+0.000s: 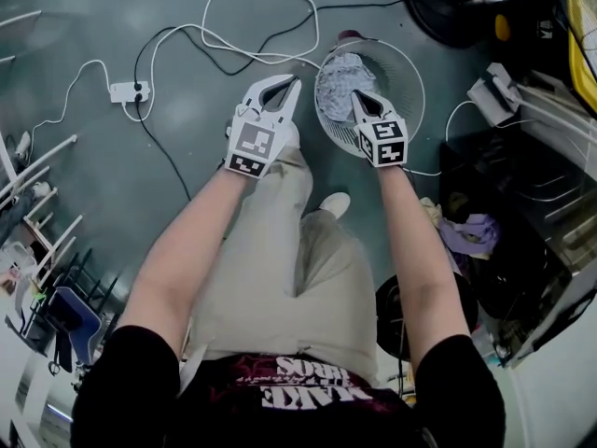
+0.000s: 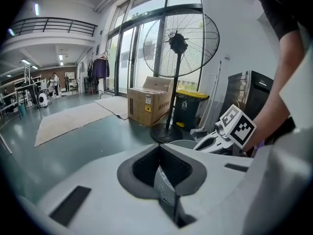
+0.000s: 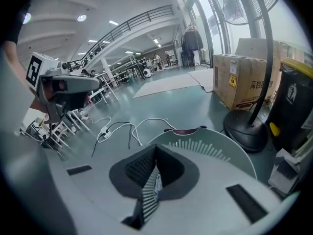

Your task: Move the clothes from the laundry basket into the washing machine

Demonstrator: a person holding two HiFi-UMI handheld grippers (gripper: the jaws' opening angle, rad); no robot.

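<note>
A round pale green laundry basket (image 1: 408, 73) stands on the grey floor in the head view, with a heap of grey-white clothes (image 1: 338, 77) inside. My right gripper (image 1: 355, 95) hangs over the clothes, shut and holding nothing. Just left of the basket's rim is my left gripper (image 1: 295, 82), also shut and empty. In the right gripper view the jaws (image 3: 155, 153) meet above the basket's slotted rim (image 3: 215, 148). The left gripper view has its jaws (image 2: 159, 152) closed, with the right gripper (image 2: 230, 131) and a bit of basket rim (image 2: 183, 143) beyond. I cannot pick out a washing machine with certainty.
White and black cables with a power strip (image 1: 129, 91) trail over the floor left of the basket. A standing fan (image 2: 179, 42), a cardboard box (image 2: 149, 106) and a yellow-lidded bin (image 2: 189, 109) stand behind it. Dark equipment (image 1: 522, 203) and a purple cloth (image 1: 474, 234) crowd the right. White racks (image 1: 37, 203) lie at the left.
</note>
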